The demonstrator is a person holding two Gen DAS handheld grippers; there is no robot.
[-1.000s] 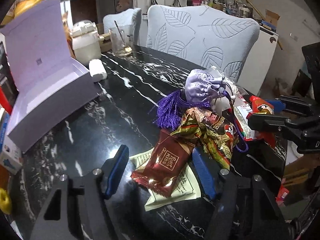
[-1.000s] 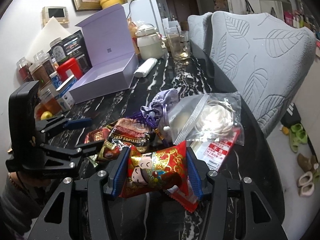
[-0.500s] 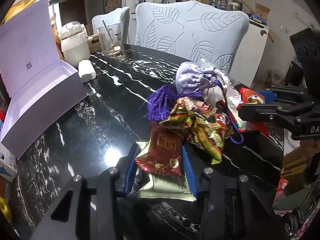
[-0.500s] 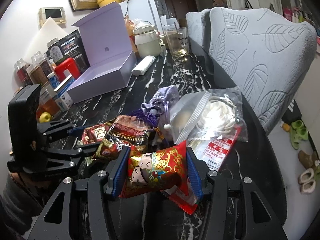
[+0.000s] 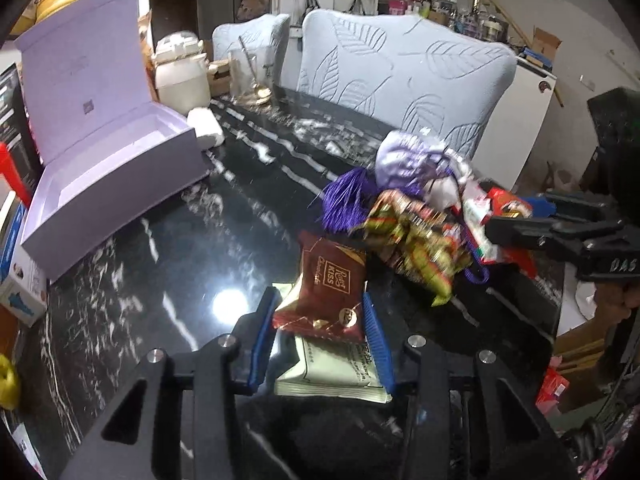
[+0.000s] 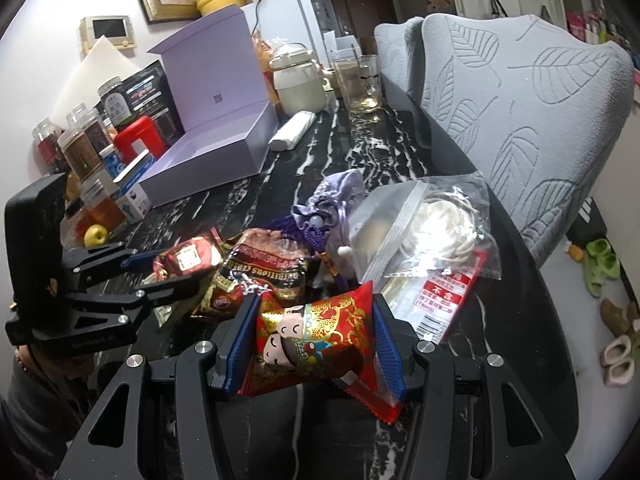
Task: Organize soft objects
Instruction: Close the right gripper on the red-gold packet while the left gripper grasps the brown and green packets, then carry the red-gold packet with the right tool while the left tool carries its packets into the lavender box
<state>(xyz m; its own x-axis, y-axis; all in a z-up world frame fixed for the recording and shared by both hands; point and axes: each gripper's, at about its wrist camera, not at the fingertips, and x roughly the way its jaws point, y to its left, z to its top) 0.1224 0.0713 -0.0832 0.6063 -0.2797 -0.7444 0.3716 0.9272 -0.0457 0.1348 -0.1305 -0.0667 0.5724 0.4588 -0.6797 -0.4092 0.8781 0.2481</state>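
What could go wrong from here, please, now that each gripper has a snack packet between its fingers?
1. The left gripper pinches the brown chocolate packet with a pale sachet beneath; the sachet may lift with it or slip out.
2. The right gripper grips the red packet over a thinner red wrapper, which might drop.
3. The purple tasselled pouch cord lies among the pile and could snag.

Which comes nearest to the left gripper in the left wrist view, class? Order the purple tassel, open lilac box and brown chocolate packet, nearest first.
1. Brown chocolate packet, between the left gripper's fingers.
2. Purple tassel, ahead, slightly right.
3. Open lilac box, far left.
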